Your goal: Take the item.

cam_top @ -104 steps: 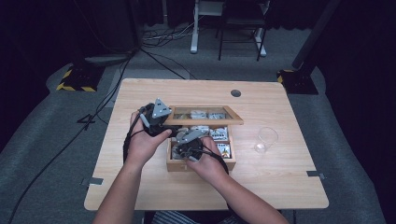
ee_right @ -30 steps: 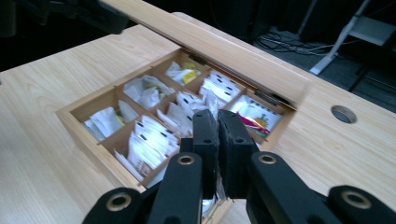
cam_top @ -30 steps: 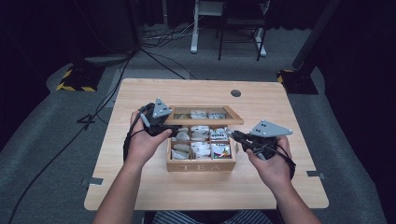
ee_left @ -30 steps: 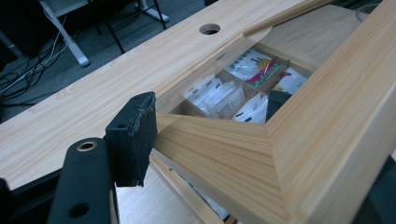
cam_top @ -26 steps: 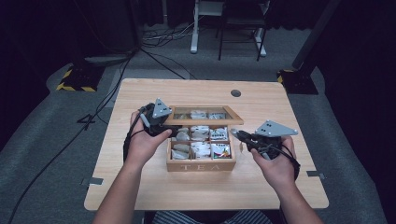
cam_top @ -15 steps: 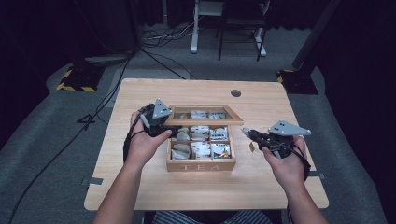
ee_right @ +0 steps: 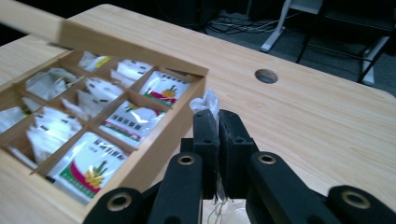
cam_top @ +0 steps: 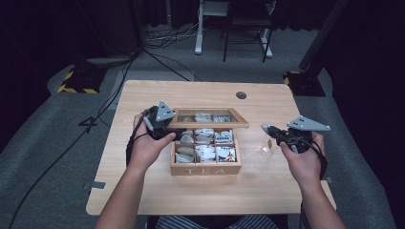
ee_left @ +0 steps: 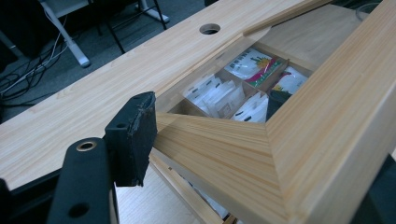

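A wooden tea box (cam_top: 205, 169) marked TEA stands mid-table, its compartments full of packets. My left gripper (cam_top: 177, 134) is shut on the left edge of the glass-paned lid (cam_top: 207, 117) and holds it raised; in the left gripper view the lid frame (ee_left: 327, 116) lies between the jaws of my left gripper (ee_left: 261, 154). My right gripper (cam_top: 265, 128) is to the right of the box, shut on a small white tea bag (ee_right: 206, 101) that sticks up between the pads of my right gripper (ee_right: 217, 135). The bag's tag (cam_top: 269, 142) dangles below the tips.
A clear glass (cam_top: 267, 147), faint against the wood, stands right of the box under the right gripper's tips. A round cable hole (cam_top: 241, 95) is at the back of the table (cam_top: 143, 191). Bare wood lies in front of the box and to its left.
My right gripper has moved to the right, away from the box, with the tea bag in it. The left gripper and the lid have stayed put.
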A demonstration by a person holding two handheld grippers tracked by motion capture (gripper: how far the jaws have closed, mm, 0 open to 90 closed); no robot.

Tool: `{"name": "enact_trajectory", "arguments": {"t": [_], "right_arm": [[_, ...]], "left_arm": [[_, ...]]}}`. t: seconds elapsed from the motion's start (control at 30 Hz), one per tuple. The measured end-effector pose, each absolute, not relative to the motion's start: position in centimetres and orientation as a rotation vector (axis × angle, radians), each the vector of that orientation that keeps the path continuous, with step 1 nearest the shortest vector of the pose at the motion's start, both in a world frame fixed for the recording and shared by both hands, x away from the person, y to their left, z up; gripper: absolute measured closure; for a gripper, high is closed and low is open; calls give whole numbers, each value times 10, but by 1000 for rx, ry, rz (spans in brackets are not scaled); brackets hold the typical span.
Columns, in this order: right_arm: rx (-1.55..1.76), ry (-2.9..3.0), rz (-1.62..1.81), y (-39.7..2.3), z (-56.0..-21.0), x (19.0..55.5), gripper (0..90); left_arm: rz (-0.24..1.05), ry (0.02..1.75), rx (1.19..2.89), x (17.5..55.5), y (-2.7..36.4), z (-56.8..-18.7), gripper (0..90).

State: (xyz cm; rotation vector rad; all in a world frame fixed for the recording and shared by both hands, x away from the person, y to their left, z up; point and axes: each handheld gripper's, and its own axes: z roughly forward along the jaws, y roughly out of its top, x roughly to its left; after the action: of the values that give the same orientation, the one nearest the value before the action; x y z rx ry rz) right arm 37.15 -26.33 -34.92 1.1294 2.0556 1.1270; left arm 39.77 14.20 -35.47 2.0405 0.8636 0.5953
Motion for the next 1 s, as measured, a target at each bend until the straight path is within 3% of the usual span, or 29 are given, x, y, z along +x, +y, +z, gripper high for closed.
{"name": "enact_trajectory", "arguments": {"t": [0.43,1.0], "right_arm": [[1198,1977,1133,-284,-356,396,869],[1297,1962,1176,-298,-395,401,869]], "left_arm": [[591,865,2035,398,142,-355,344],[591,863,2035,398,142,-355,343]]}}
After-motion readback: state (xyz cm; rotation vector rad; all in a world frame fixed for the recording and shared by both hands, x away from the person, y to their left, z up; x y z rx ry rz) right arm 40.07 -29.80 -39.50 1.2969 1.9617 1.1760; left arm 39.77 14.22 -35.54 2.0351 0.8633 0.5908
